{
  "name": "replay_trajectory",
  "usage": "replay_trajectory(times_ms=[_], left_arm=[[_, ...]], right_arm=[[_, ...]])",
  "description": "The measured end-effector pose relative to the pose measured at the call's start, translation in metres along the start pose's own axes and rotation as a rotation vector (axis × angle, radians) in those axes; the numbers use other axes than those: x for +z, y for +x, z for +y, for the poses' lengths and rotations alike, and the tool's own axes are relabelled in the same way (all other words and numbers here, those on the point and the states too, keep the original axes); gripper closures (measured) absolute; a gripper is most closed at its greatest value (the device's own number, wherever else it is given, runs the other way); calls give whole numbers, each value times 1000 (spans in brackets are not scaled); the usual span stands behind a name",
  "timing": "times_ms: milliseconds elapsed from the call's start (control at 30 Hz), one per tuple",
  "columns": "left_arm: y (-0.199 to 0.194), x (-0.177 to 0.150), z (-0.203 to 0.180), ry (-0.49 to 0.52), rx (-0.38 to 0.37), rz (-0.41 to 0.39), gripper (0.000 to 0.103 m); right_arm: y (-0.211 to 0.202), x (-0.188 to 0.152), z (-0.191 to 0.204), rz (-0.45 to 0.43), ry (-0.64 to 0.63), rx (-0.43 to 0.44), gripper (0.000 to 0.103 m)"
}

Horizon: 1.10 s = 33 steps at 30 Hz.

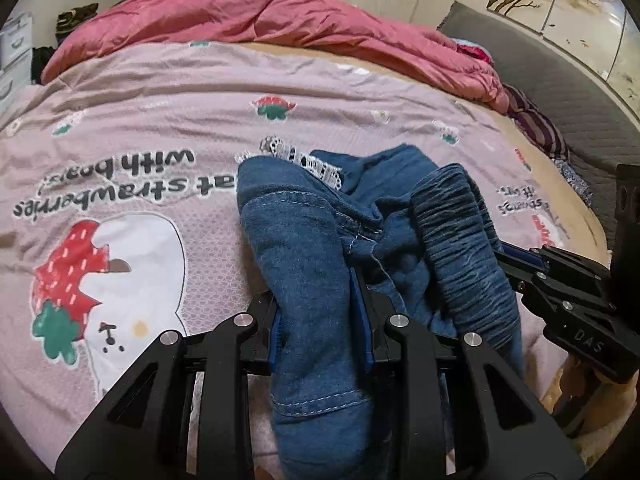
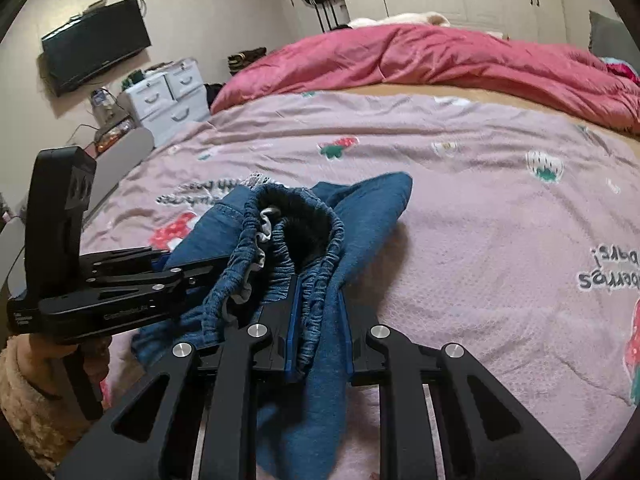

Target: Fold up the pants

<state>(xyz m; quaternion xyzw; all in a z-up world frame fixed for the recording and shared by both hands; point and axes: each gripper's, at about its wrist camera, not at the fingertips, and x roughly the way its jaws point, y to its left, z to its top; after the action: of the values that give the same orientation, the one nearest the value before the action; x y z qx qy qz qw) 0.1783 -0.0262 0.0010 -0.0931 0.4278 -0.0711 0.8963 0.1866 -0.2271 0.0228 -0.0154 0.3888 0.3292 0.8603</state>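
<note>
while the left gripper (image 1: 320, 312) pinches the pants (image 1: 316, 248), the right gripper (image 2: 320, 320) clamps their waistband (image 2: 316, 276).

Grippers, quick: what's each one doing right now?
Left gripper: shut on the blue pants.
Right gripper: shut on the pants' elastic waistband.

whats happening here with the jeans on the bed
A person is working on a pair of blue pants over a bed with a pink printed cover, a gripper in each hand. The left gripper is clamped on denim fabric; the right gripper is clamped on the elastic waistband. The pants are bunched up between them, not yet folded. A red quilt lies heaped farther back.
</note>
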Motion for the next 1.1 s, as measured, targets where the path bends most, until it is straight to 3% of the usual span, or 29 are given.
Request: replay_trajectory(times_ms=[333,533,667,1100], left_arm=[[9,-7,9,-24,1,30,73],[10,-12,18,-53,-2,35,60],[9,-16,23,-70,-5,26,53],[-6,-23,32,-94,-7,12,40]], right_arm=[[21,-19,-19,73,58,-38,85],[26,-24,-22,99,59,-93,80],[26,-27,-22,100,54,-144,66],[24,-29,-22,97,52,-212,58]])
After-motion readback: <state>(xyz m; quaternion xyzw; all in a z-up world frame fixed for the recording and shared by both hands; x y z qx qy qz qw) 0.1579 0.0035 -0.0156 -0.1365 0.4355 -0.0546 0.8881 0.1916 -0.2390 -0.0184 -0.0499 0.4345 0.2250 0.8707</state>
